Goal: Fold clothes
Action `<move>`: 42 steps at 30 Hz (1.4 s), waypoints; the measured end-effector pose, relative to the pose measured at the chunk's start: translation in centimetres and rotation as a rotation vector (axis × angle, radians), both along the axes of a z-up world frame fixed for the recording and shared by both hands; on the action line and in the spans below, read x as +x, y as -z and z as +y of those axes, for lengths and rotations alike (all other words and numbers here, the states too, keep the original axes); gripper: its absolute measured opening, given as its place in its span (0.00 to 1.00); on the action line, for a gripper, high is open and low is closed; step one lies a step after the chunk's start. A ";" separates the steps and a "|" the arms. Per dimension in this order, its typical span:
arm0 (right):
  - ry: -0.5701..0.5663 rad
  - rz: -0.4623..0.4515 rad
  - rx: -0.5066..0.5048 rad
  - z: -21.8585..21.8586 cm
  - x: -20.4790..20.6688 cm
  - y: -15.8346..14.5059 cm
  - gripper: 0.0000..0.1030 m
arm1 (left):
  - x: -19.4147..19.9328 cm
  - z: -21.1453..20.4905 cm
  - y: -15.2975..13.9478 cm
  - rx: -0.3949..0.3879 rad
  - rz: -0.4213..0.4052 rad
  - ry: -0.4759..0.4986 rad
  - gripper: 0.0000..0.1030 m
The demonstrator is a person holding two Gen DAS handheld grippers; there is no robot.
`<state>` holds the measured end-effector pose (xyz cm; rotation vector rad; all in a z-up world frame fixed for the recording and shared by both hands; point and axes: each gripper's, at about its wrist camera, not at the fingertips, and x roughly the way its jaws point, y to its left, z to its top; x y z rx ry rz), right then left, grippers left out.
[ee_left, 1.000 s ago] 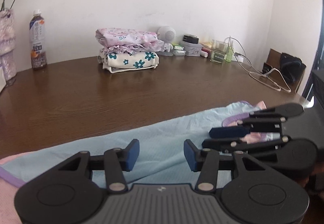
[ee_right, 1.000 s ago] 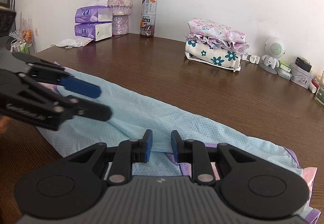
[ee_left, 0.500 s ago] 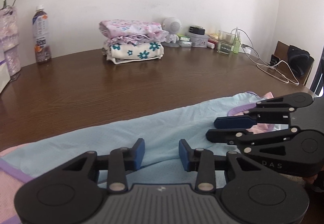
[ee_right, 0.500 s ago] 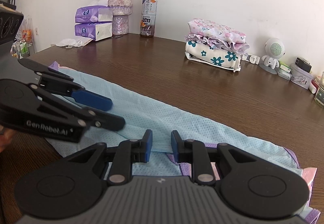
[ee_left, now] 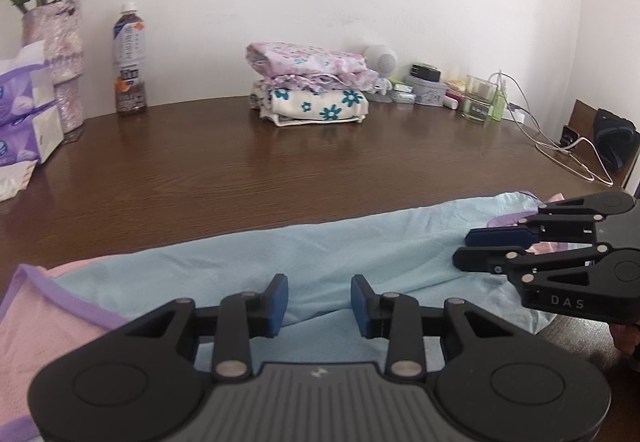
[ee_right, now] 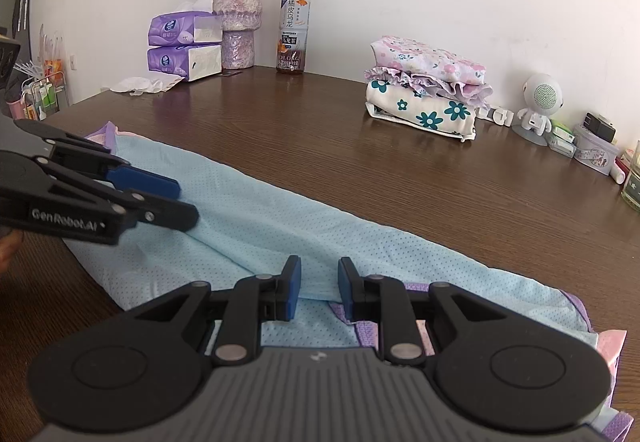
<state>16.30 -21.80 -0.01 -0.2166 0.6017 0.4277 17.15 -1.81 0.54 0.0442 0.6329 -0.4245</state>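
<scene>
A light blue mesh garment (ee_left: 360, 254) with purple trim and a pink underside lies in a long band across the near edge of the brown table (ee_left: 320, 170). My left gripper (ee_left: 318, 300) is low over its left part. Its blue pads stand apart on either side of a soft fold, and I see no pinch. From the right wrist view the left gripper (ee_right: 184, 198) reaches in over the garment (ee_right: 280, 226). My right gripper (ee_right: 319, 284) is shut on a raised ridge of the blue cloth near the purple hem. It also shows at the right, as the right gripper (ee_left: 464, 250).
A stack of folded floral clothes (ee_right: 428, 94) sits at the back of the table. A tea bottle (ee_right: 293, 30), a vase of flowers (ee_right: 236, 22) and tissue packs (ee_right: 184, 46) stand at the back left. A small white speaker (ee_right: 540, 102), jars, a glass (ee_left: 478, 98) and cables (ee_left: 568, 150) crowd the back right.
The left gripper's jaws have narrowed and it has slid further in over the blue cloth toward the right gripper, its view swinging left. The right gripper has kept still.
</scene>
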 end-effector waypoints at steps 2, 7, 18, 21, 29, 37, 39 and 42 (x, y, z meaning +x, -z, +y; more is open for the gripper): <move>0.000 0.000 0.000 0.0 0.0 0.0 0.20 | -0.1 0.6 0.0 -0.004 0.001 -0.016 0.32; 0.000 0.000 0.001 0.0 0.0 0.0 0.20 | -0.4 1.8 -0.1 -0.008 0.001 -0.041 0.32; 0.001 0.001 0.003 -0.1 0.0 0.0 0.21 | -0.8 5.3 -0.1 -0.051 0.002 -0.116 0.32; 0.001 0.002 0.004 -0.1 0.1 0.0 0.21 | -0.9 6.2 -0.1 -0.072 0.005 -0.134 0.32; 0.000 0.000 0.002 0.0 0.0 0.1 0.21 | -1.4 7.8 -0.2 -0.103 -0.001 -0.169 0.33; 0.000 0.000 0.002 0.0 0.0 0.1 0.21 | -2.0 7.9 -1.0 -0.089 -0.058 -0.192 0.42; 0.000 0.000 0.002 -0.1 -0.1 0.1 0.21 | -2.0 7.2 -1.3 -0.088 -0.067 -0.160 0.42; 0.000 0.000 0.002 -0.1 -0.1 0.2 0.21 | -1.6 5.7 -1.6 -0.088 -0.060 -0.092 0.42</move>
